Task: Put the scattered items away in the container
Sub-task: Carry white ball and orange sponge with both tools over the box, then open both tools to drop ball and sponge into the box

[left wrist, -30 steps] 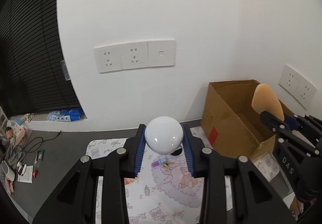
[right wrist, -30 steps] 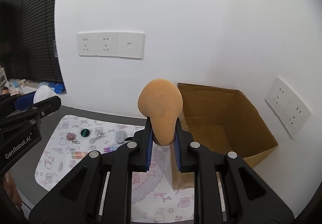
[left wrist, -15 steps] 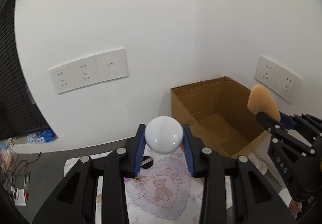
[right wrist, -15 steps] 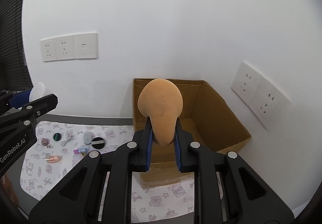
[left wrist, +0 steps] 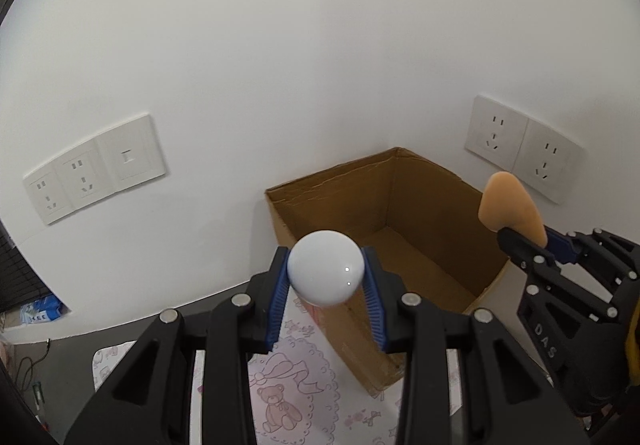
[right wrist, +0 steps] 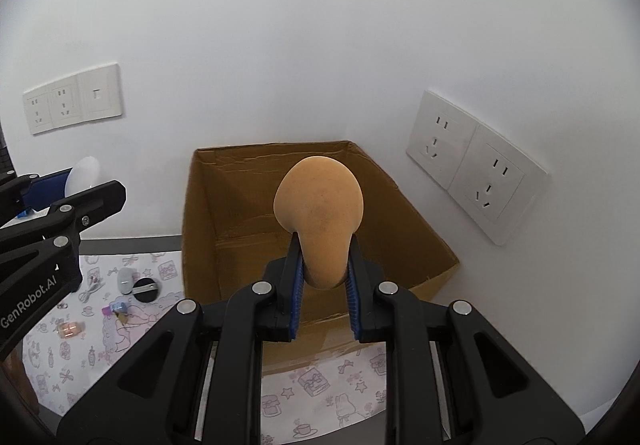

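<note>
A: Item one, left gripper [left wrist: 326,281]. Condition?

B: Clamped on a white ball [left wrist: 326,273]. The blue ribbed pads [left wrist: 279,299] press it from both sides. Glossy surface, two small light spots on it. In the left wrist view it hangs in front of the near left corner of the box.

A: Item two, right gripper [right wrist: 324,277].

B: Closed tight on an orange-tan sponge [right wrist: 320,213], teardrop shaped, narrow end pinched between the pads, rounded end up. Faint dark speckles on its face. In the right wrist view it sits in line with the open box, above the front wall.

A: Container?

B: One brown cardboard box [right wrist: 400,213], open-topped, standing in the corner where two white walls meet. The part of its floor that shows is bare. It rests on a white cloth [right wrist: 100,333] printed with pink cartoon figures, on a grey table [left wrist: 64,361].

A: Loose items on the cloth?

B: All left of the box, right wrist view. A black round disc [right wrist: 146,289], a pale oval piece [right wrist: 125,279] just beside it, a white cord [right wrist: 91,288], a small purple-capped object [right wrist: 114,309], a small clear pinkish object [right wrist: 71,329]. Too small to name more exactly.

A: Fixtures?

B: A triple socket plate [right wrist: 72,105] on the left wall, a double socket plate [right wrist: 476,173] on the right wall.
</note>
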Available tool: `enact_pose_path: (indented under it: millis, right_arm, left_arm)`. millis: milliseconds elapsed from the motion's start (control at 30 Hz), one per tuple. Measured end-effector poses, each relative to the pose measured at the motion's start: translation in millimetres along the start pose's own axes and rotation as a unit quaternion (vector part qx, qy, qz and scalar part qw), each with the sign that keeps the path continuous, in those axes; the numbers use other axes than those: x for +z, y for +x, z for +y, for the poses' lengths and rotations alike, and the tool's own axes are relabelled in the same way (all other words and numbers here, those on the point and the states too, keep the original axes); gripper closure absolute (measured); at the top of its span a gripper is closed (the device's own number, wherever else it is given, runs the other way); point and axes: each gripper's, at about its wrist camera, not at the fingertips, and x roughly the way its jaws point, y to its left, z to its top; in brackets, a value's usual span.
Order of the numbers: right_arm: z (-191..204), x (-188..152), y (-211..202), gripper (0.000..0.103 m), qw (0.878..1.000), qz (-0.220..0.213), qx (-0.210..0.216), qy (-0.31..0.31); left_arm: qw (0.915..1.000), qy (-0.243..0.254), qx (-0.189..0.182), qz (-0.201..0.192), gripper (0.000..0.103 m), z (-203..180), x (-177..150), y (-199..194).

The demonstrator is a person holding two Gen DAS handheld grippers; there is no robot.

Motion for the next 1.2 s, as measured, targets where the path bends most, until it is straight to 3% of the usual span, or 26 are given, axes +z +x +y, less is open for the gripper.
enact_pose_path:
  millis: [700,1200]
  right_arm:
    - [-17,-3,71,0.084,0.999,0.03,-0.022,0.011]
    - [-19,-6,106,0.083,0.998,0.046,-0.031,0.015]
  left_arm:
    - [0.9995,0.018,-0.018,0.021,0.068,-24,18,96]
    - [0.9983,0.008,-0.033,0.046,0.068,-24,10,132]
